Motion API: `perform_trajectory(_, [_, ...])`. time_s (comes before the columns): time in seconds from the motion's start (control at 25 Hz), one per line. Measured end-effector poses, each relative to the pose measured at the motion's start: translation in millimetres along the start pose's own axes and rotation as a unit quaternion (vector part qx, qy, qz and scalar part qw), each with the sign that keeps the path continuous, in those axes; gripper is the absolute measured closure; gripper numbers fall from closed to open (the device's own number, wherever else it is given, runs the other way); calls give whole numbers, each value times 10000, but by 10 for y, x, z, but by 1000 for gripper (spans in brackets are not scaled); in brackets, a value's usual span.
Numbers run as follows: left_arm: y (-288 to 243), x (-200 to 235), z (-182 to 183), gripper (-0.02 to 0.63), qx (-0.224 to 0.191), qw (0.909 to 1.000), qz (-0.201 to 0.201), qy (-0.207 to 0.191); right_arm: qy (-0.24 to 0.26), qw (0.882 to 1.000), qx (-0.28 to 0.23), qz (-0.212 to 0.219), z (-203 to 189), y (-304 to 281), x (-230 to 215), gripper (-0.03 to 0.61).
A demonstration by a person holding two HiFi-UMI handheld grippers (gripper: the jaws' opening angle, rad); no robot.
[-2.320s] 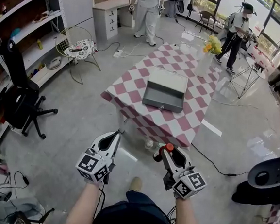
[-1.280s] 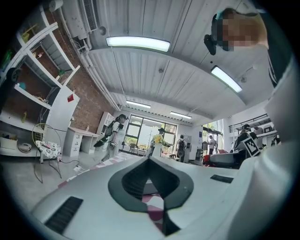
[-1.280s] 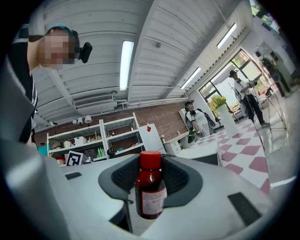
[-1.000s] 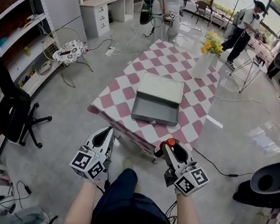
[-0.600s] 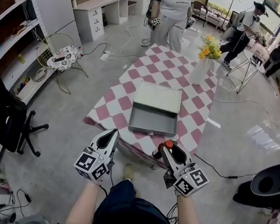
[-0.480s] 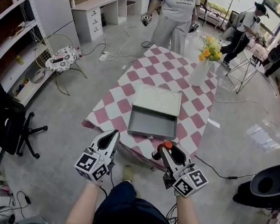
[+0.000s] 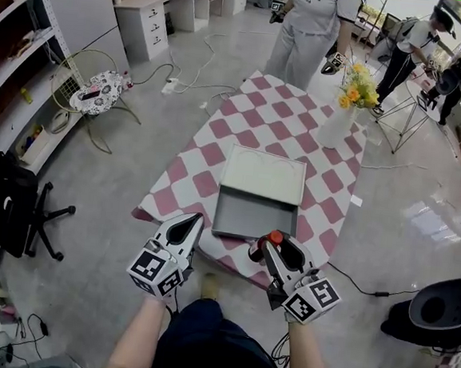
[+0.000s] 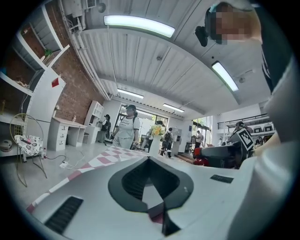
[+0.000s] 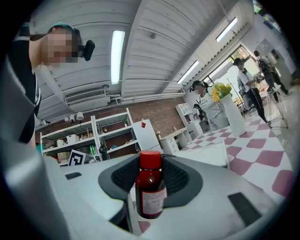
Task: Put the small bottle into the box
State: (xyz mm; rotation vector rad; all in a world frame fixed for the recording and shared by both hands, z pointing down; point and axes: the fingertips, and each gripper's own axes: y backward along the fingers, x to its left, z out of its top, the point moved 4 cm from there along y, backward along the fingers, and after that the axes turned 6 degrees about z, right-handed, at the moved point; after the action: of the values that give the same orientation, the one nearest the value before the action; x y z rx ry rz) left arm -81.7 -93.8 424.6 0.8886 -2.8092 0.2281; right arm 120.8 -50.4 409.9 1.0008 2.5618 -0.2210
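Task at the carrying stage: the small bottle [image 9: 151, 186], dark red with a red cap and a pale label, was clamped between the jaws of the right gripper [image 7: 275, 246], the pads pressing on its body and the cap standing clear above them. It had not yet reached the box [image 7: 221, 215], a grey metal case lying open on the checked tablecloth [image 7: 214, 147], lid laid back toward the far side and the tray facing the person. As far as the head view showed, the tray held nothing. The pick-up was thus judged complete; what remained was to bring the bottle over the tray, lower it and let go. In the head view the bottle appeared at the near edge of the table, just short of the box's front wall, though its height above the cloth could not be told. The left gripper [image 7: 190, 222] had its jaws together with nothing between them, and was held beside the right one, the two a little apart. Both forearms reached forward from the body, roughly parallel, marker cubes toward the person and jaw tips toward the table. A white vase of yellow flowers [image 7: 339, 123] stood beyond the box, well clear of it
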Motion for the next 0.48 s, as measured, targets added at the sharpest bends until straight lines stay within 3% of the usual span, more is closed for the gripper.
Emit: perform_trajectory(0.48, [-500,352,-112,612,278,9994,-223,28,-34,9998,207,0,3,-621,-315,433])
